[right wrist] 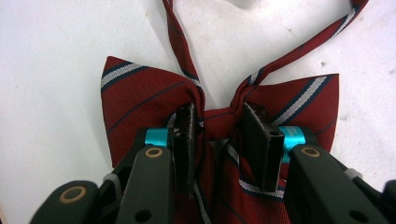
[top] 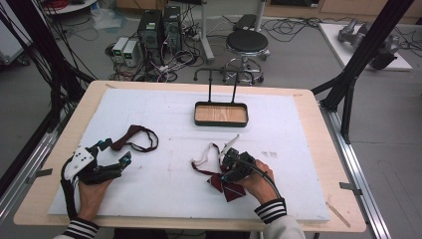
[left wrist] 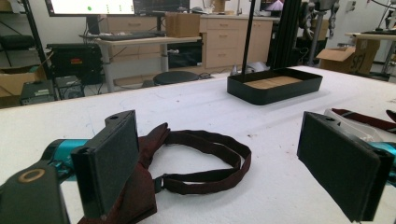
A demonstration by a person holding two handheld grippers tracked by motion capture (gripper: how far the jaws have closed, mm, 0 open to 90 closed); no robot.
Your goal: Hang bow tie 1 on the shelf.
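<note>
Right gripper jaws pinched on centre knot of striped red fabric bow tie, pads pressing from both sides, gripper pointing down. Bow tie flat on white foam sheet, near front edge, its strap looping away toward black tray with wooden bottom. Left gripper jaws spread wide, nothing between pads. Plain dark maroon bow tie lying against left-hand pad, its band looped on sheet ahead. Two ties well apart. Tray at far centre.
</note>
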